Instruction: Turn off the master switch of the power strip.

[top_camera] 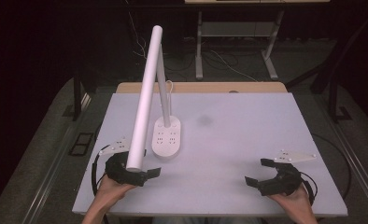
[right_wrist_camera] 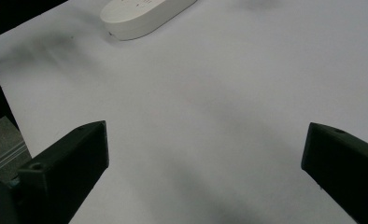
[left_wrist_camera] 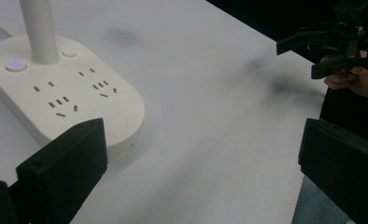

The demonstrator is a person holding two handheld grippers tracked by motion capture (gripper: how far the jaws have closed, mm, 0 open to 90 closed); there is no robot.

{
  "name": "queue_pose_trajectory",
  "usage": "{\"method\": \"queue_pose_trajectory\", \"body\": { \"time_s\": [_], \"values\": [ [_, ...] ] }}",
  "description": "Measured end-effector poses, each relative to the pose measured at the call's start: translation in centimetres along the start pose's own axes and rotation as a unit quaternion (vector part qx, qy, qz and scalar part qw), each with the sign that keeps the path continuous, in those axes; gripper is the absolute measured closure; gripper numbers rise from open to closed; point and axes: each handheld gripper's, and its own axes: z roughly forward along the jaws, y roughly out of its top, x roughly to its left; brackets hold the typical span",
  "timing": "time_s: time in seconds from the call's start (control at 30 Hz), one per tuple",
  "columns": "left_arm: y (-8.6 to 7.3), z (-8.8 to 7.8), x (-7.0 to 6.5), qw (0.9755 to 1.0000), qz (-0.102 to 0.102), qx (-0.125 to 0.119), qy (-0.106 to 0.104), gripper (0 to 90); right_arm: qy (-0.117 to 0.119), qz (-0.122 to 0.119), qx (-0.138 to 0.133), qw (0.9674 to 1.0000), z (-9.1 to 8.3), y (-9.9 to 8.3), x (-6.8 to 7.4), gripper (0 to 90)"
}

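Nearest, the left tool [top_camera: 142,173] and right tool [top_camera: 260,173] rest low on the matte pale surface [top_camera: 238,135], each with blocky black jaws spread apart, gripping nothing; just beyond the left one stands the smooth white lamp base [top_camera: 167,137], oval, socket-slotted, its tubular head [top_camera: 145,100] slanting forward.

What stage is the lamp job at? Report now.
Done: the lamp base's button light glows blue. In hand: nothing; the left gripper and right gripper are open and apart from the lamp on the table. Left: any reach or grasp.
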Motion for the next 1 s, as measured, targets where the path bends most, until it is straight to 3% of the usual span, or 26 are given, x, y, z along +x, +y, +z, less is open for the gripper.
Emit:
{"method": "queue_pose_trajectory", "body": {
  "time_s": [1.0],
  "values": [
    [3.3, -0.1, 2.0, 0.9994, 0.008, 0.025, 0.021, 1.2, -0.001, -0.004, 0.002, 1.0, 0.1, 0.0, 0.0, 0.1]
  ]
}}
